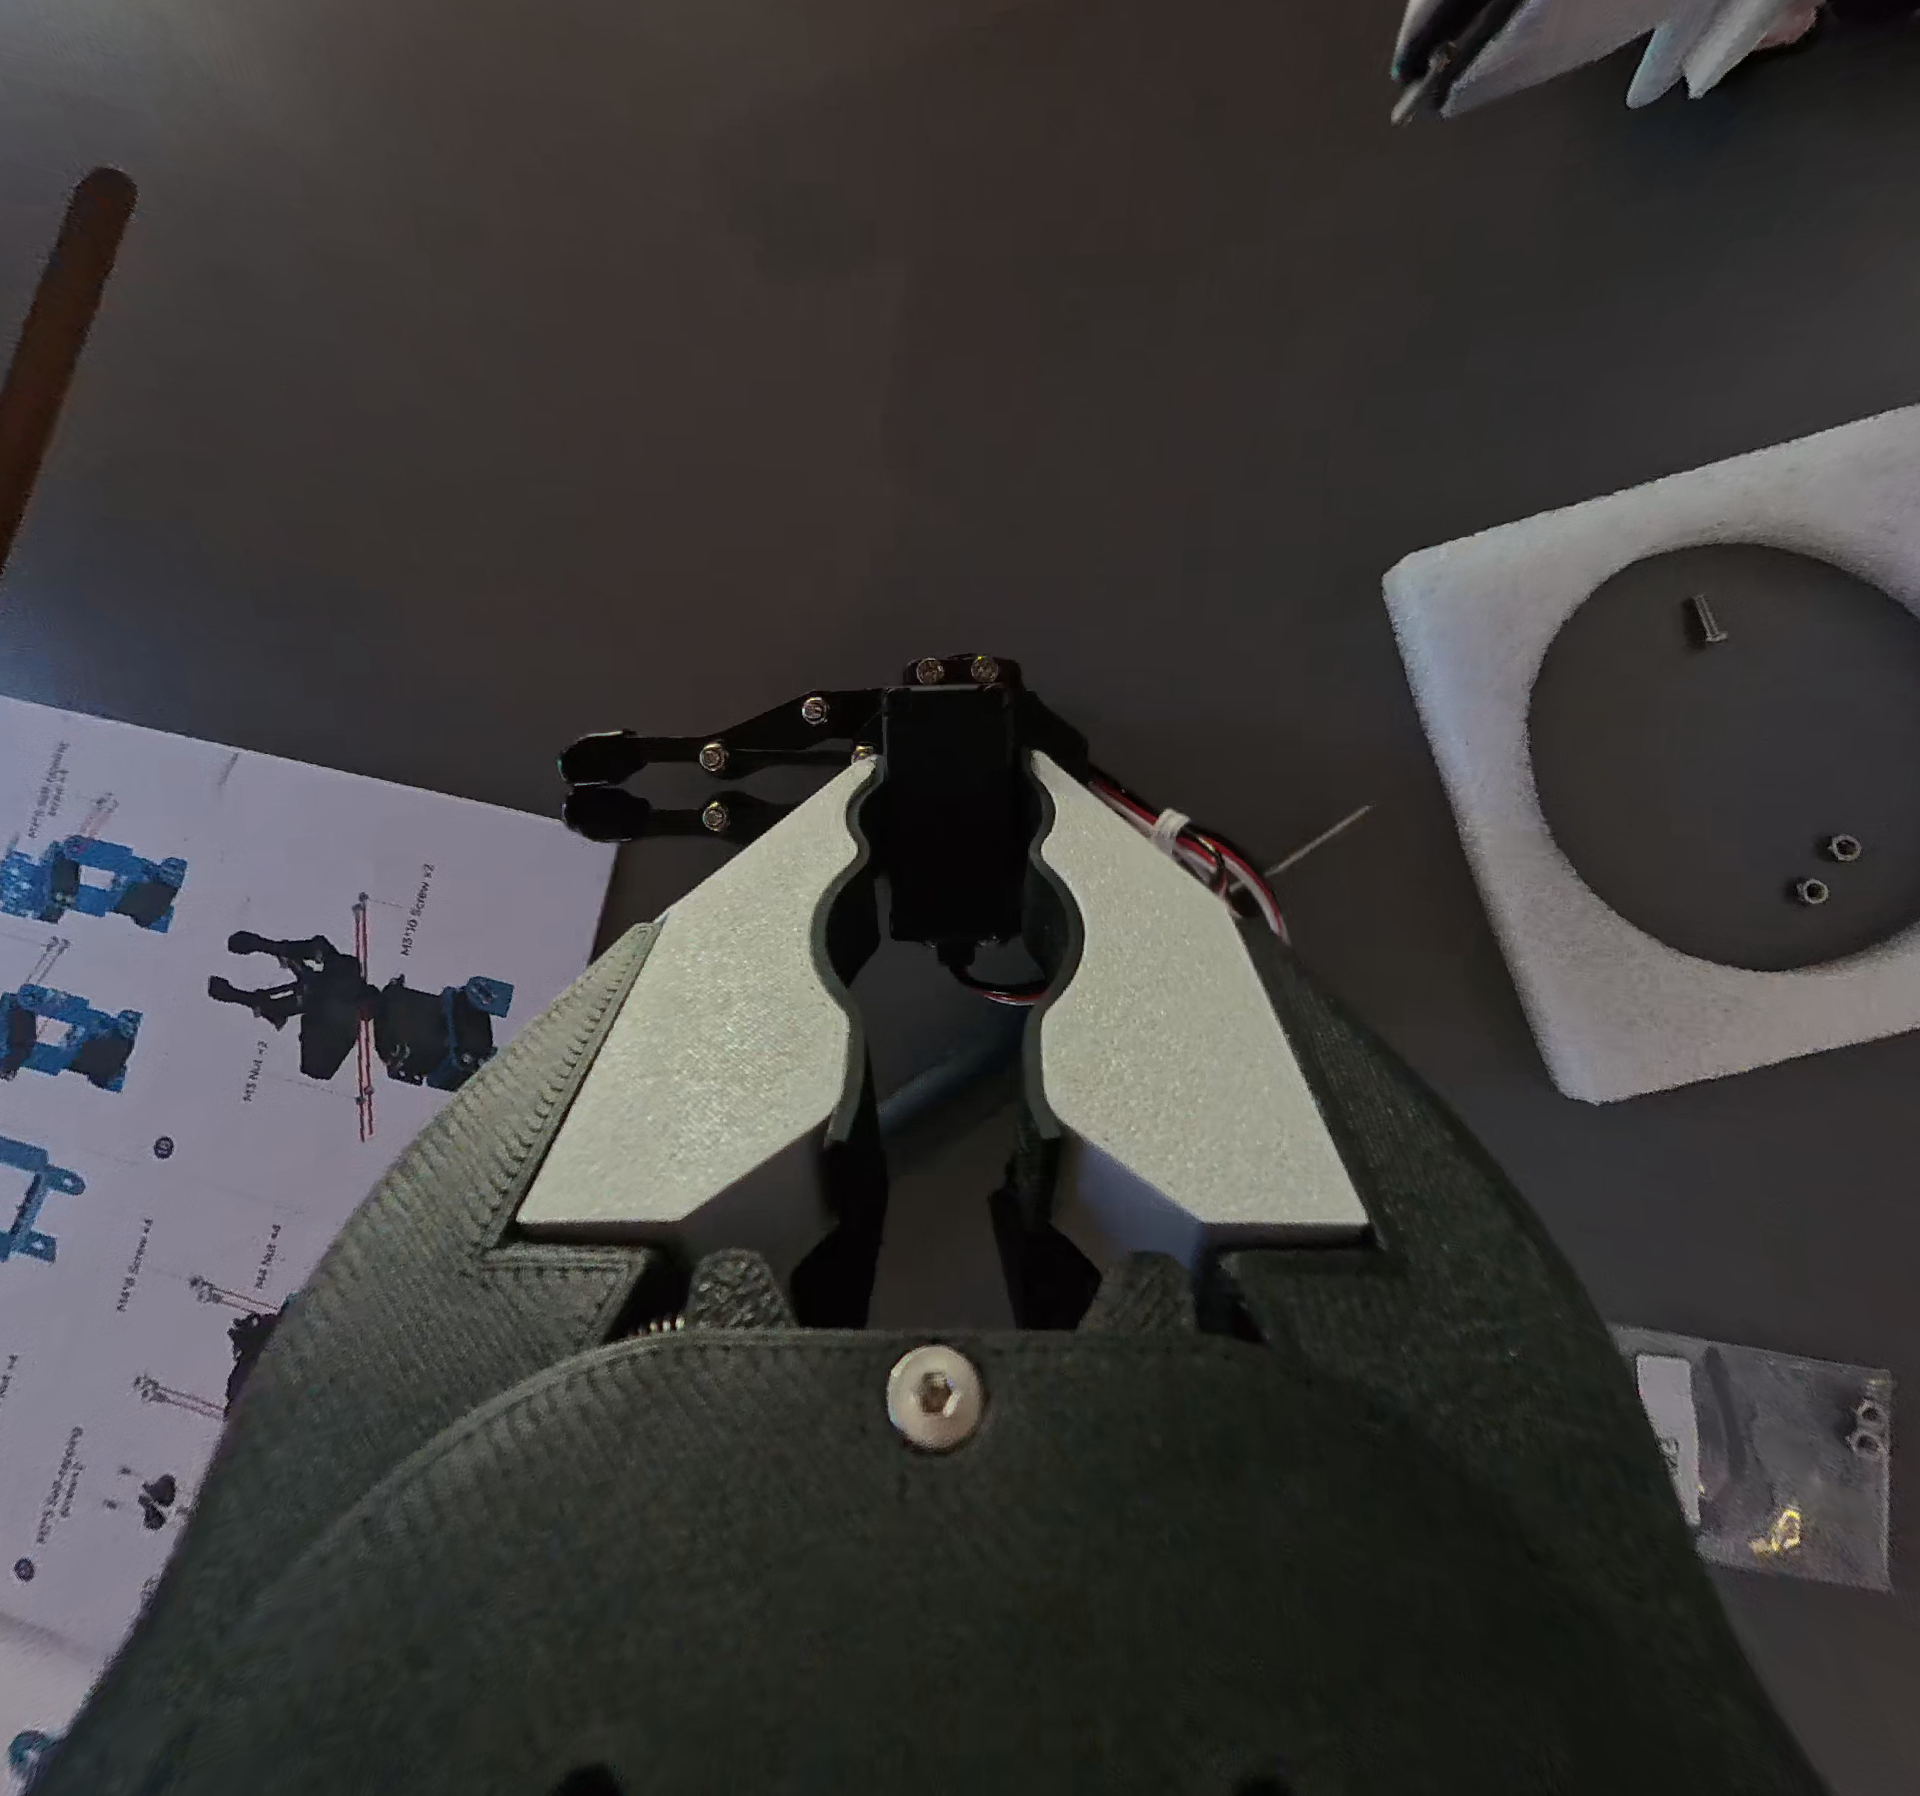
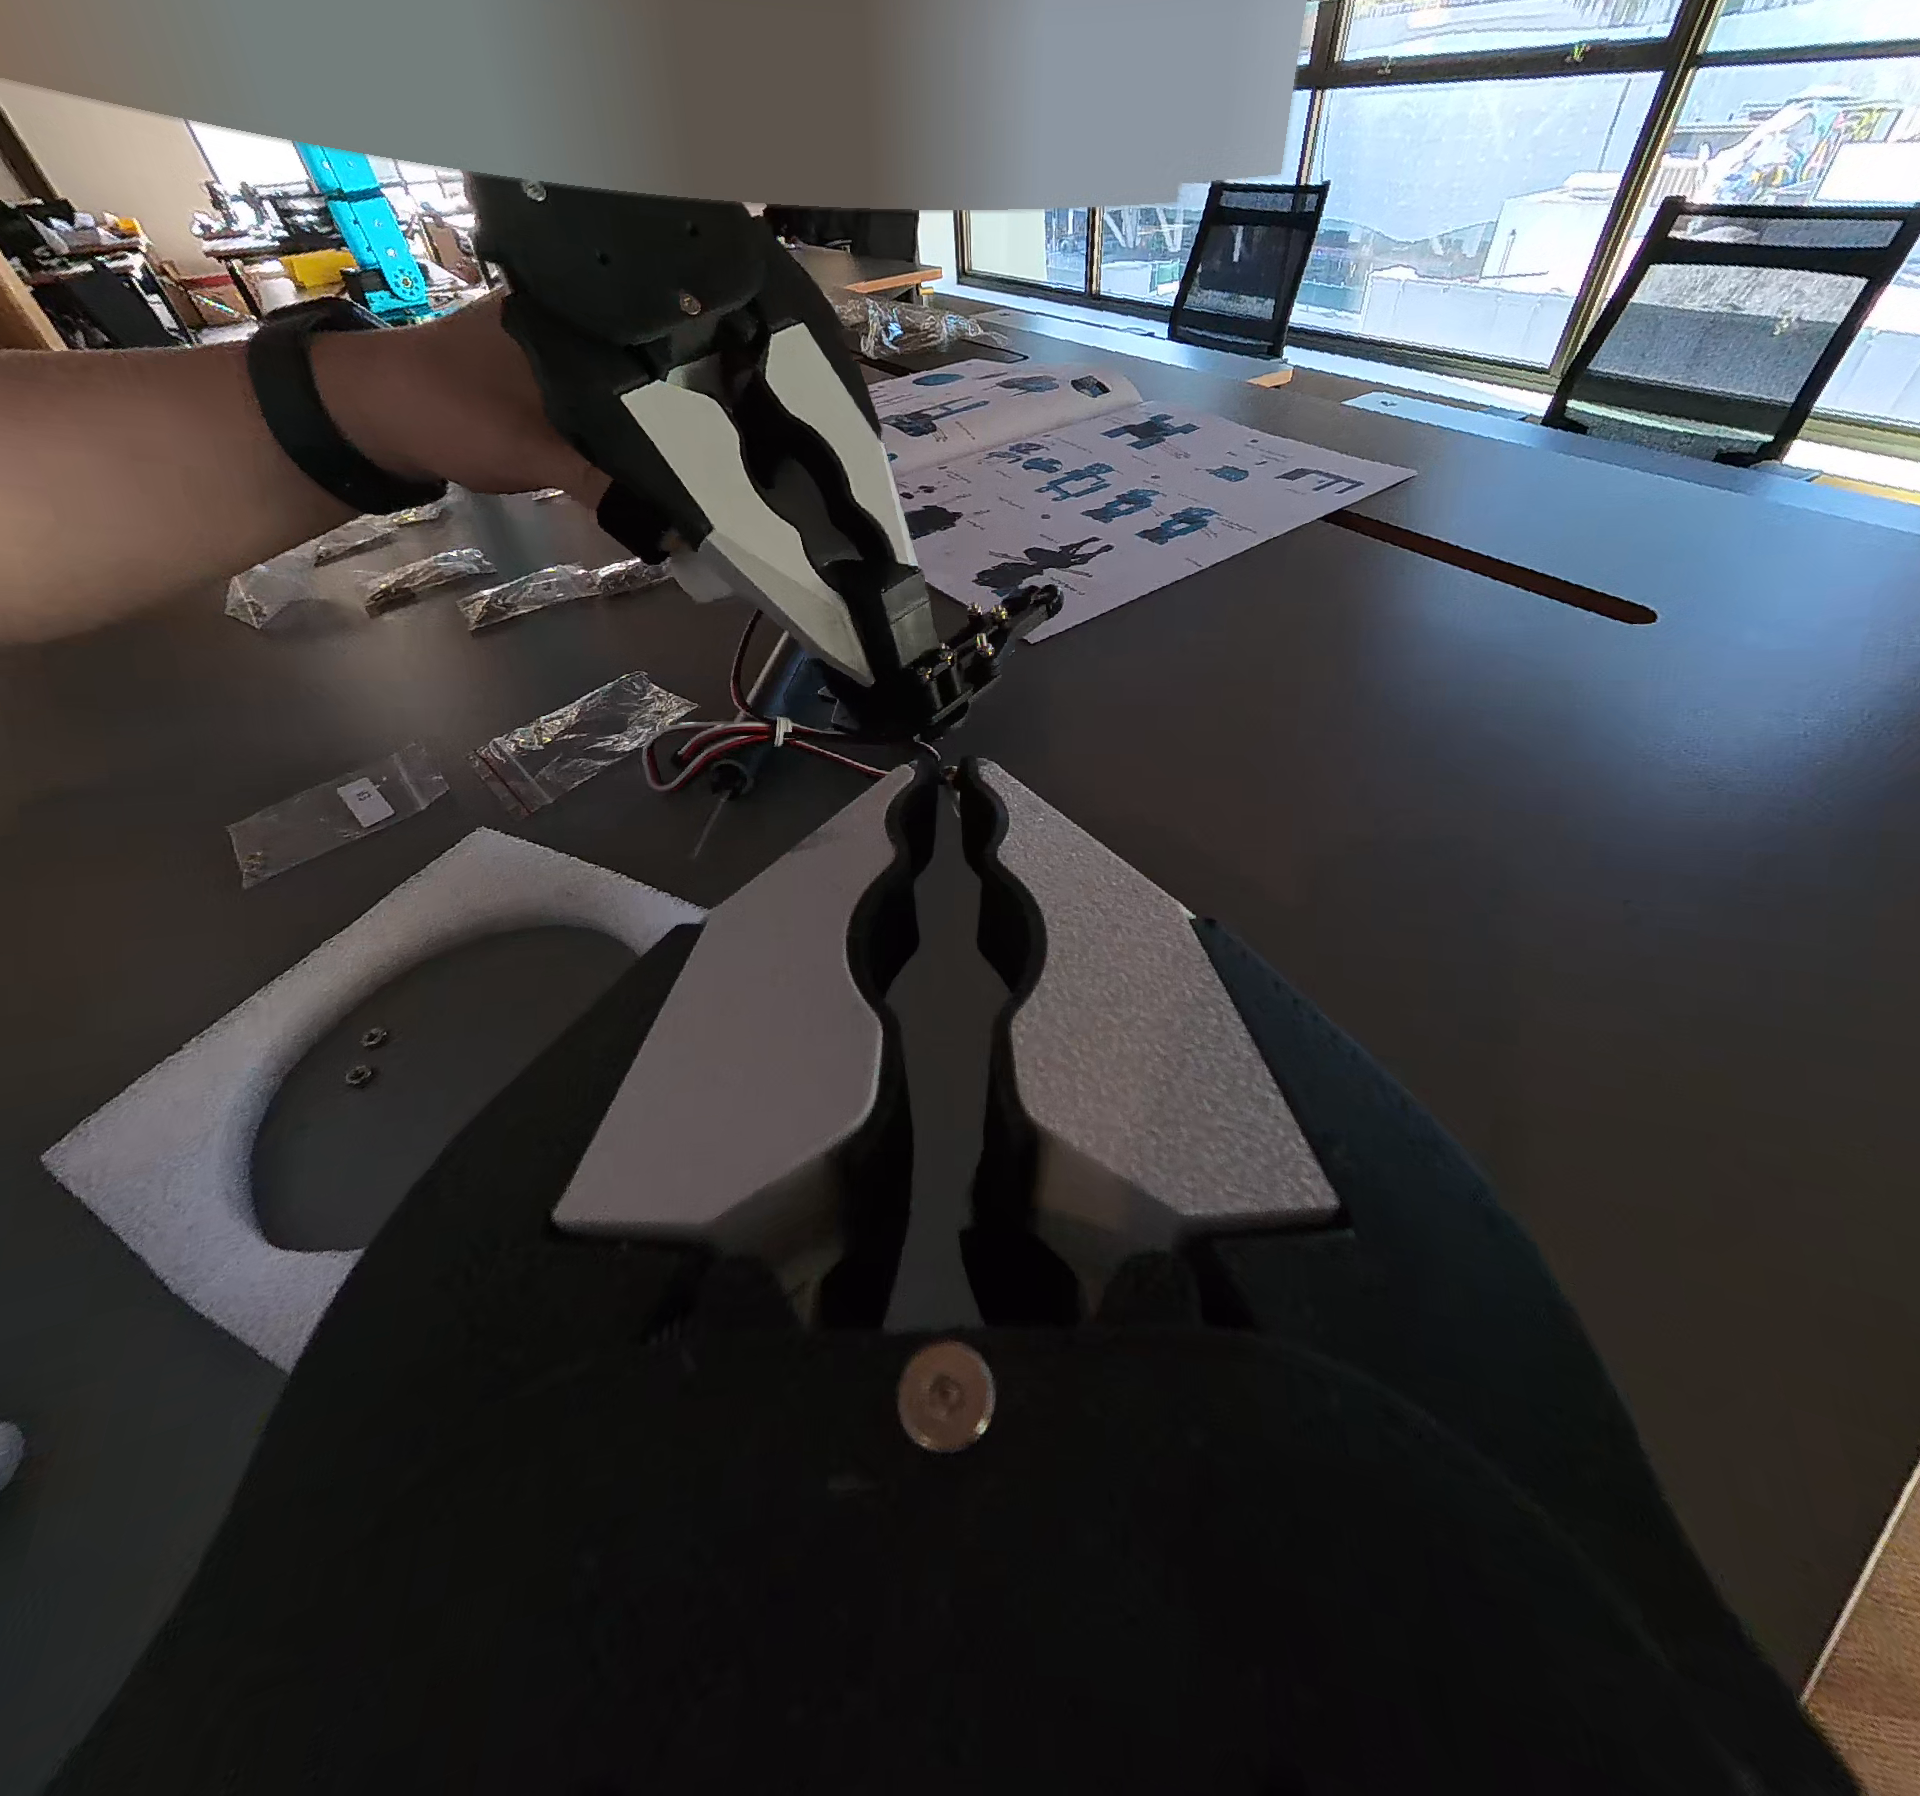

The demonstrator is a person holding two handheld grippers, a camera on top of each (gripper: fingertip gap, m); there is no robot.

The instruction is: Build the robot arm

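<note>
My left gripper (image 1: 951,780) is shut on a black servo (image 1: 940,811) that carries a small black claw (image 1: 665,780) pointing left, held just above the dark table. Red, white and black wires (image 1: 1205,847) trail from it to the right. In the right wrist view the left gripper (image 2: 899,650) holds the same claw assembly (image 2: 971,660) from the upper left. My right gripper (image 2: 940,775) is nearly shut, its tips pinching what looks like a small screw (image 2: 932,759), right next to the claw assembly. The right gripper also shows at the top right of the left wrist view (image 1: 1455,73).
A white foam square (image 1: 1475,811) with a round cut-out holds a screw (image 1: 1704,626) and two nuts (image 1: 1829,868). A printed instruction sheet (image 1: 260,1019) lies at the left, small plastic bags (image 2: 468,588) beyond. A slot (image 2: 1496,567) cuts the table. Chairs (image 2: 1745,312) stand by windows.
</note>
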